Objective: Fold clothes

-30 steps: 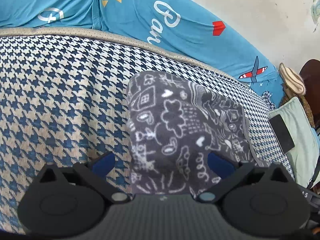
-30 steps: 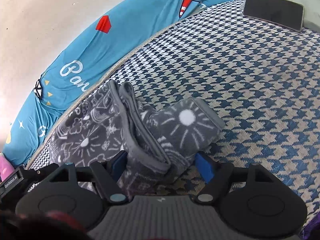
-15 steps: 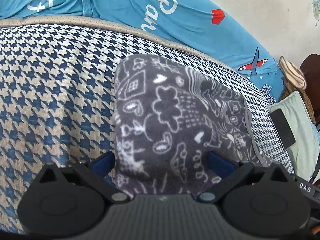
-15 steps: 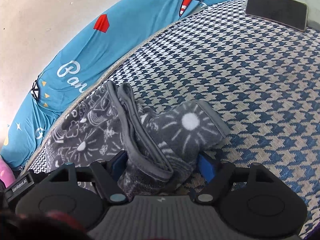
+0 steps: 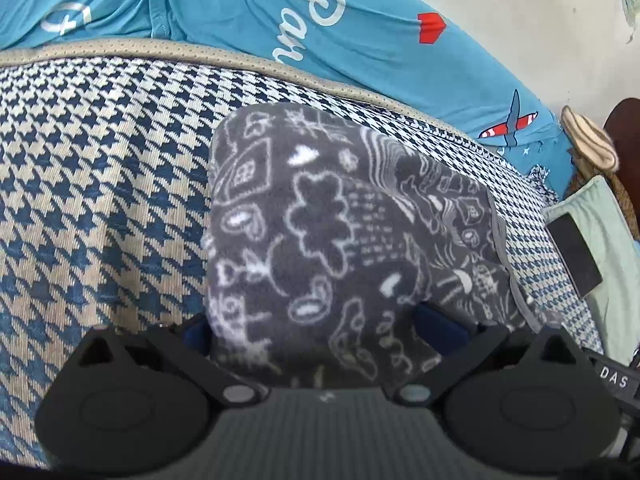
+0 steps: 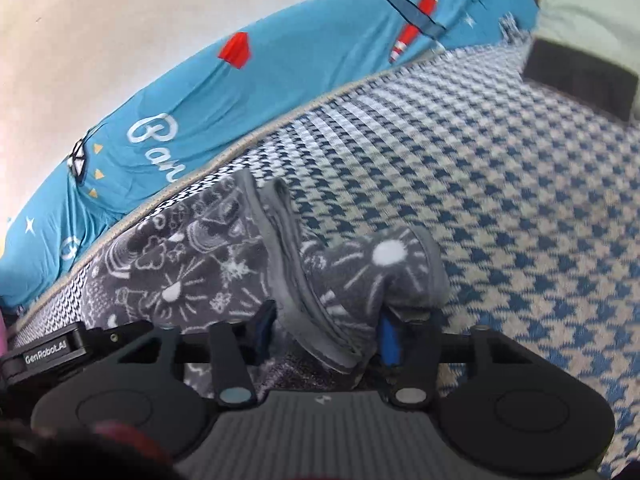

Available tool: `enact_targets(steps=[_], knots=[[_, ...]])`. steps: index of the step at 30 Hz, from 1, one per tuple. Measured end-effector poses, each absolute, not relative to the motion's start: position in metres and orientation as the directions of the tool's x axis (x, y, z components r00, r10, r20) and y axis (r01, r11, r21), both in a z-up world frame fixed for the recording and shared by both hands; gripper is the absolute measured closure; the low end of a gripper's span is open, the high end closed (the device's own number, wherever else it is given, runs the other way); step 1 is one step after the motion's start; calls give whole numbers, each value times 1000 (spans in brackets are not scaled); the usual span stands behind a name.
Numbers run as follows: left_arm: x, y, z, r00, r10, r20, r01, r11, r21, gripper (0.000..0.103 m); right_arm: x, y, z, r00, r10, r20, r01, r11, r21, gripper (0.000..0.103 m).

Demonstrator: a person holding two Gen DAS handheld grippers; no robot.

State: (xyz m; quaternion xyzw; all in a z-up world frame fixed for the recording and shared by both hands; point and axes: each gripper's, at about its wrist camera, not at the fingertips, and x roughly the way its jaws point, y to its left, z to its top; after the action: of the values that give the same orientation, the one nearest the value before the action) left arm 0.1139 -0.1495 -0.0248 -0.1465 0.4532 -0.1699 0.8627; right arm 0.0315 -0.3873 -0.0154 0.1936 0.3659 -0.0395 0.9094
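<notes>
The left gripper [image 5: 316, 330] stands with its blue-padded jaws spread wide either side of the dark grey fleece garment printed with white doodles [image 5: 328, 248]; the cloth bulges between them, but whether the pads actually press on it cannot be told. That garment lies partly folded on the blue and beige houndstooth woven mat [image 5: 100, 200], with the teal printed bedsheet [image 5: 360, 52] along the mat's far edge. Further right, the right gripper [image 6: 326, 332] has just been closing its jaws, and a bunched fold of the same fleece, edged with a grey hem, sits pinched between its blue pads [image 6: 389, 340]. The fleece looks soft, thick and light, limp rather than stiff, so it should drape and sag from any held point and cling slightly to the rough mat; the hemmed edges and corners seem the firmest places to take hold for a clean fold. On the sheet, white script reads "Pau" or "Bar", cut off by the mat; beside the right gripper a black bar reads "GenRobot.AI", and "DAS" shows at the left view's right edge.
</notes>
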Motion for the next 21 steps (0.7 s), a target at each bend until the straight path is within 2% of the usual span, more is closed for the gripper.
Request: enact_targets(steps=[5, 12, 14, 17, 19, 21], knots=[[108, -159, -20, 558, -392, -731, 190, 918, -348, 0, 31, -388, -17, 731, 68, -679, 218, 920, 327, 56], [110, -152, -22, 548, -405, -732, 185, 912, -367, 0, 34, -401, -25, 693, 78, -717, 293, 878, 379, 30], [113, -150, -25, 539, -413, -734, 175, 907, -382, 0, 36, -405, -30, 688, 93, -720, 311, 859, 408, 28], [116, -148, -28, 528, -424, -736, 157, 900, -406, 0, 36, -403, -29, 696, 88, -713, 298, 868, 398, 32], [114, -150, -27, 539, -414, -734, 168, 906, -388, 0, 35, -396, -25, 708, 75, -702, 273, 888, 370, 45], [111, -154, -24, 558, -391, -732, 189, 919, -346, 0, 34, -390, -22, 719, 61, -693, 249, 907, 339, 52]])
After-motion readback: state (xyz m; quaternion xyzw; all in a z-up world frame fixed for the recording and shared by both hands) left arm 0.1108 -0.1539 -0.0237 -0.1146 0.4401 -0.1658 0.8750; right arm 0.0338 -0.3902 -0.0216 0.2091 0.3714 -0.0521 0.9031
